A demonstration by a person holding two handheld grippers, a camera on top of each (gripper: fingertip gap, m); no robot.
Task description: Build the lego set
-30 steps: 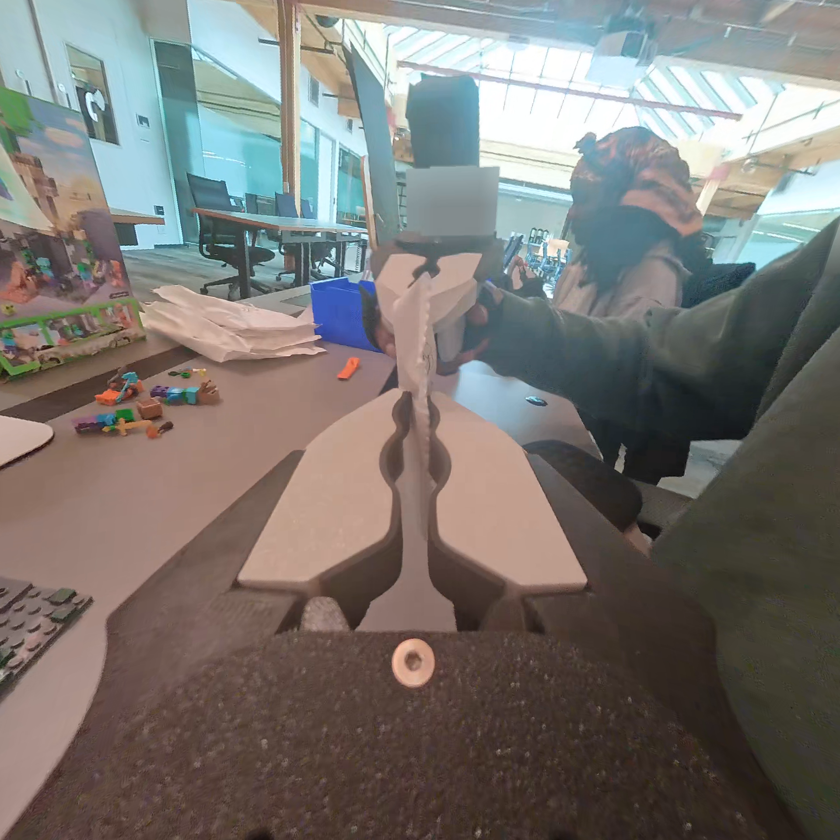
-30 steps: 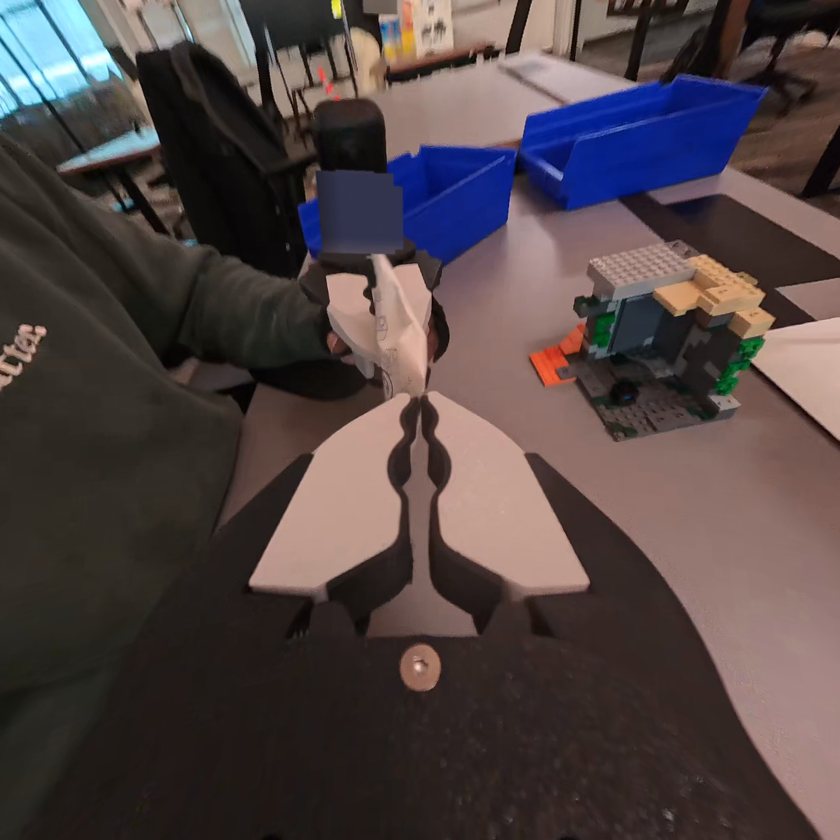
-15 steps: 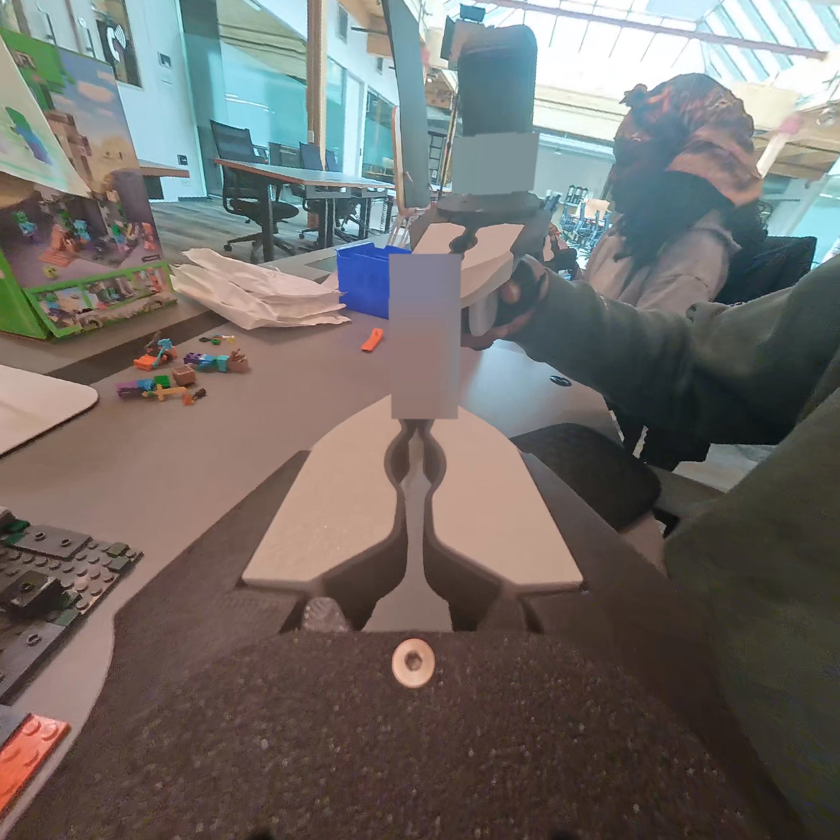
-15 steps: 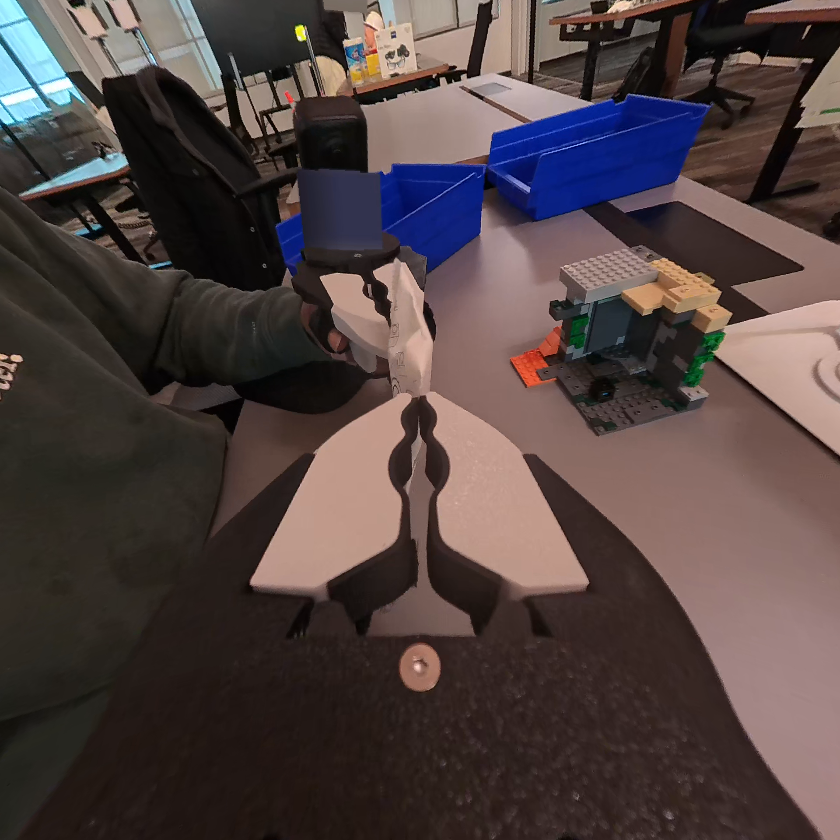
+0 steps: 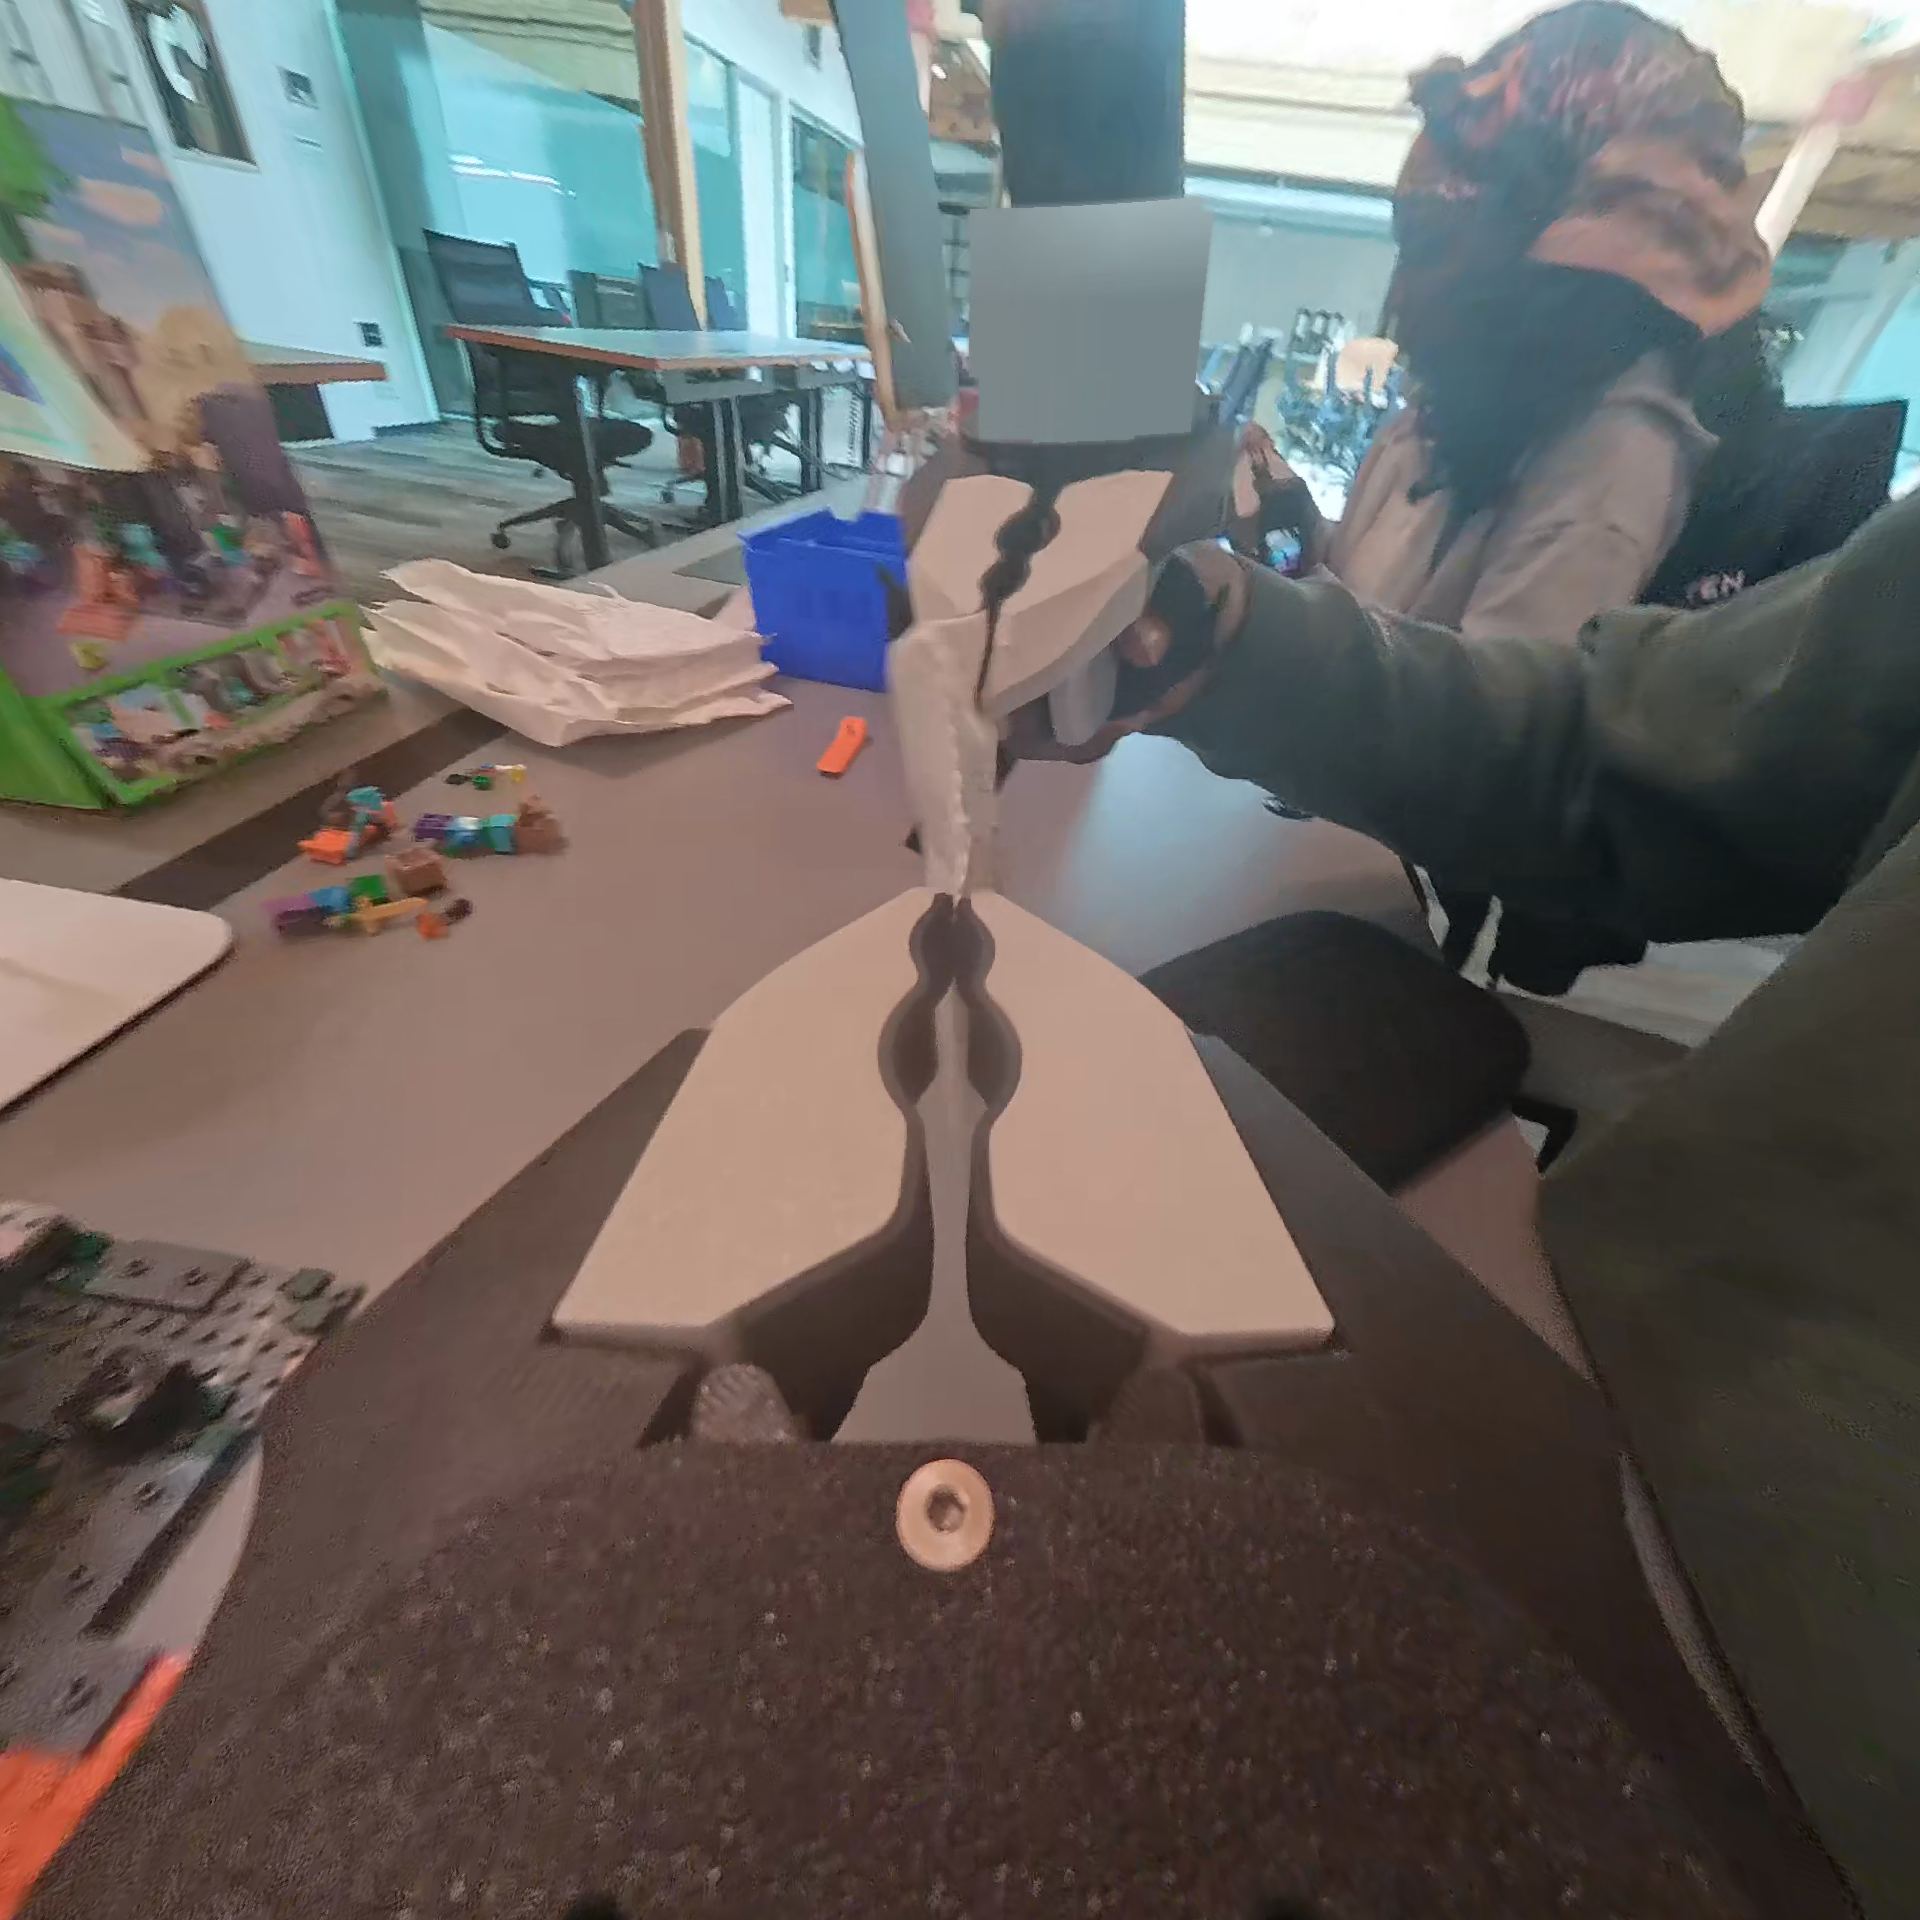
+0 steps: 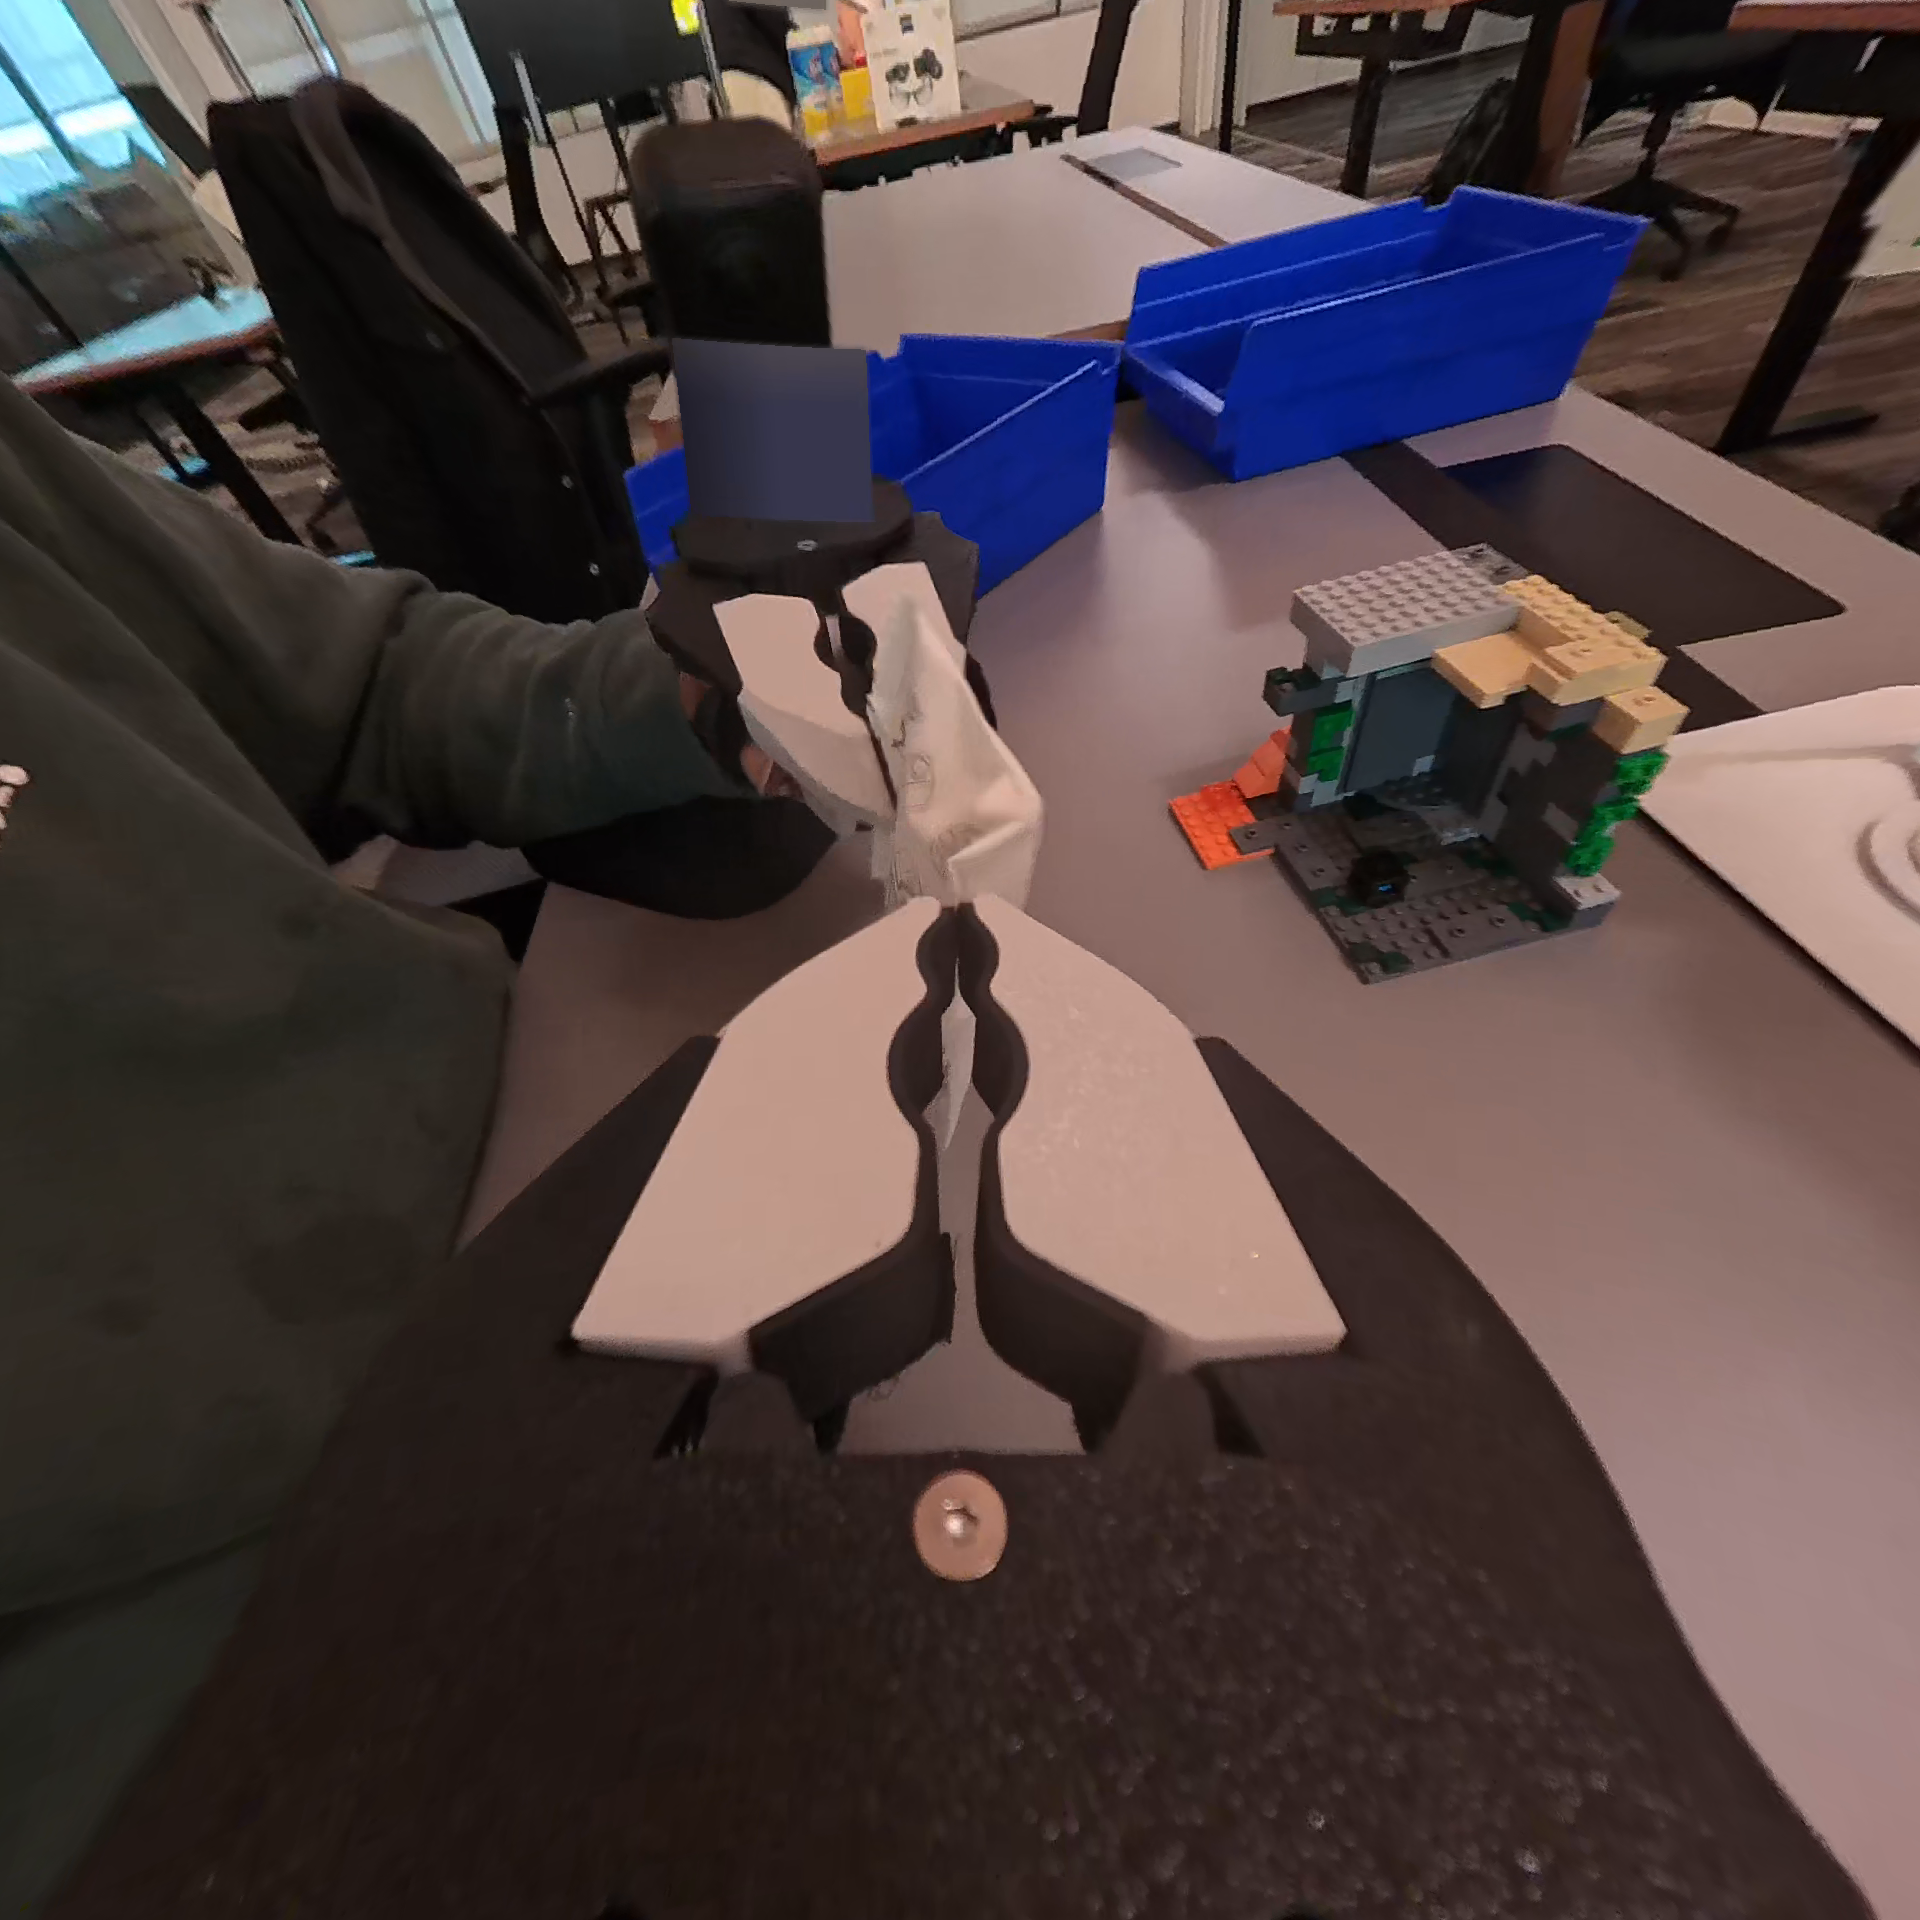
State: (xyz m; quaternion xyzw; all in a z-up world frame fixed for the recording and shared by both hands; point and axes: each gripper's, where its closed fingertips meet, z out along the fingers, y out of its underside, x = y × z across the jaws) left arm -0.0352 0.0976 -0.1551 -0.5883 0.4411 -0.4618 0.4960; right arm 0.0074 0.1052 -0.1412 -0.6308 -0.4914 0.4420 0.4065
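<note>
A small white paper bag [image 5: 943,748] hangs in the air above the grey table [image 5: 520,1039], stretched between my two grippers. My left gripper [image 5: 956,910] is shut on one end of it, with paper pinched at the fingertips. My right gripper [image 6: 961,912] is shut on the other end of the bag [image 6: 961,779], and a strip of paper runs back between its fingers. The two grippers face each other: the right one shows in the left wrist view [image 5: 1029,592] and the left one in the right wrist view [image 6: 831,696], each shut on the bag.
A brick-built house [image 6: 1455,748] stands on the table at the right. Two blue bins [image 6: 1371,312] stand behind it. Loose coloured bricks [image 5: 395,862], an orange piece [image 5: 842,746], stacked white bags [image 5: 582,665] and a toy box [image 5: 156,582] lie left. A person [image 5: 1538,436] sits opposite. Some 6 centimetres of space lies between my two pairs of fingers. Left tips and right tips are each some 30 centimetres from the brick-built house [image 6: 1455,748].
My left gripper's fingers closed fully on the bag. Both grippers keep their hold, and they have tilted and shifted a little with the bag stretched between them.
</note>
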